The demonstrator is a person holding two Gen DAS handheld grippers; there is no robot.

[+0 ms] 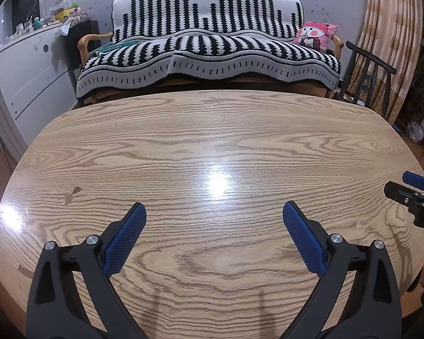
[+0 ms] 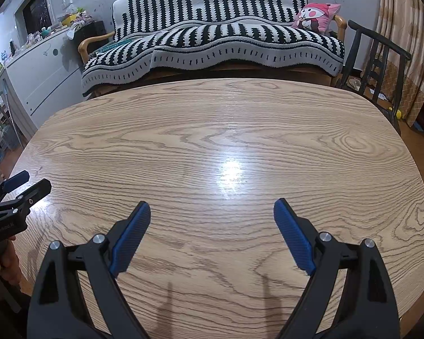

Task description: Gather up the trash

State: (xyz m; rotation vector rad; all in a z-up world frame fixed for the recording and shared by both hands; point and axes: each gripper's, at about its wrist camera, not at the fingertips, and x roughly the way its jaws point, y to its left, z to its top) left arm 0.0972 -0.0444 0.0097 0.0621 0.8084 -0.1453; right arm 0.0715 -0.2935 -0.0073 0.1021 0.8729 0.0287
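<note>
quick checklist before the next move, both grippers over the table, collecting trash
1. Left gripper jaws wide apart, nothing between them: ok.
2. Right gripper jaws wide apart, nothing between them: ok.
3. Grippers apart from each other, side by side: ok.
4. Trash to pick on the table: not ok, none shows in either view, only a small stain.
5. Bin or bag for trash: cannot tell, none in view.
6. Table edge near the sofa free of obstacles: ok.
</note>
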